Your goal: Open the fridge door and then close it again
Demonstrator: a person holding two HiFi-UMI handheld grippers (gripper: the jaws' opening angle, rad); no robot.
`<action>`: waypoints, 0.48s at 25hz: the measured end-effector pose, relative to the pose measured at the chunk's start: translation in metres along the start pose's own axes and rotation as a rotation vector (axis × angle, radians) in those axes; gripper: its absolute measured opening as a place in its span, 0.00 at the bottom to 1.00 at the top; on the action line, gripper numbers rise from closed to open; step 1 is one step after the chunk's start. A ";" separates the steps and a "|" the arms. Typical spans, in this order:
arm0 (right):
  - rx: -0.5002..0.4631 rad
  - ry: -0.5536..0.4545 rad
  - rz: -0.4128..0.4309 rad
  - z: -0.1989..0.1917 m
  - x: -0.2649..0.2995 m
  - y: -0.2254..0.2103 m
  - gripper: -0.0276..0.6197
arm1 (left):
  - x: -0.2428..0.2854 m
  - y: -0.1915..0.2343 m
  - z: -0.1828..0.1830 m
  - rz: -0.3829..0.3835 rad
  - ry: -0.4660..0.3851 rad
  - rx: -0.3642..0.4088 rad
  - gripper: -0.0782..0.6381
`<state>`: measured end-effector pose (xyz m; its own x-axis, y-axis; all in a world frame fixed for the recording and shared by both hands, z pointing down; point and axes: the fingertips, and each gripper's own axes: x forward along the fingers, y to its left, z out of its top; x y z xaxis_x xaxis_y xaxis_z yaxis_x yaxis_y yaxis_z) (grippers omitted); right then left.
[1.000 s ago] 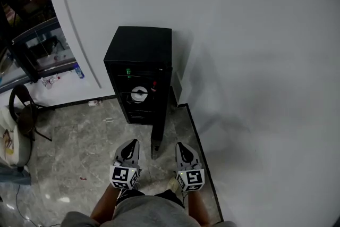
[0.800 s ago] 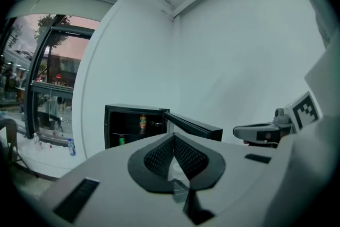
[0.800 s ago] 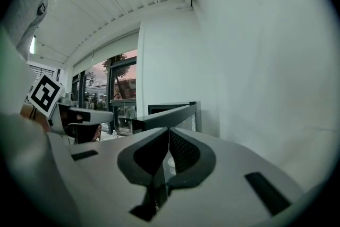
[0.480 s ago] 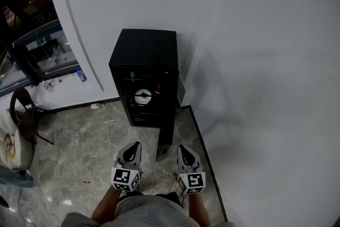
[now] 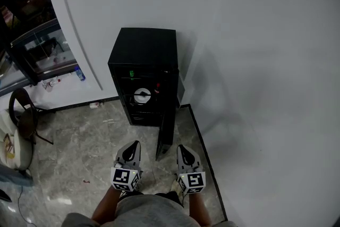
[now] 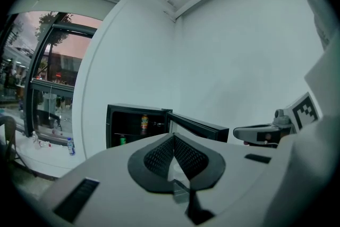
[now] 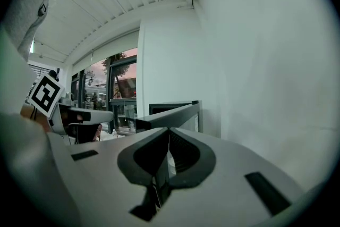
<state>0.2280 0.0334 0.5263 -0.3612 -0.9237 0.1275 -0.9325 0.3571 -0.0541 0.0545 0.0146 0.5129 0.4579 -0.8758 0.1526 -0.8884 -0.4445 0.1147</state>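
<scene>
The black fridge (image 5: pixel 143 53) stands on the marble floor (image 5: pixel 85 141) against the white wall (image 5: pixel 255 61). Its door (image 5: pixel 166 133) is swung open toward the person, and its free edge ends between the left tool (image 5: pixel 133 146) and the right tool (image 5: pixel 181 147). Both tools are clenched on nothing and clear of the door. A green can (image 5: pixel 131 74) sits on a shelf inside. A chair (image 5: pixel 24 111) and a bottle (image 5: pixel 79 73) are well off to the left. Compared with a second ago, the door stands about as wide, and both tools are clenched as before.
</scene>
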 end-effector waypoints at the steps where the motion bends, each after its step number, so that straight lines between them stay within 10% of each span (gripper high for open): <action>1: 0.001 0.000 0.000 0.000 0.000 0.000 0.08 | 0.000 0.000 -0.001 -0.001 0.003 0.003 0.12; 12: -0.011 0.022 0.041 -0.008 0.002 0.002 0.08 | 0.003 0.000 -0.010 0.007 0.030 0.003 0.12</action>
<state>0.2255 0.0335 0.5341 -0.3991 -0.9050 0.1470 -0.9168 0.3964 -0.0487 0.0564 0.0135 0.5237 0.4527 -0.8727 0.1830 -0.8915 -0.4393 0.1104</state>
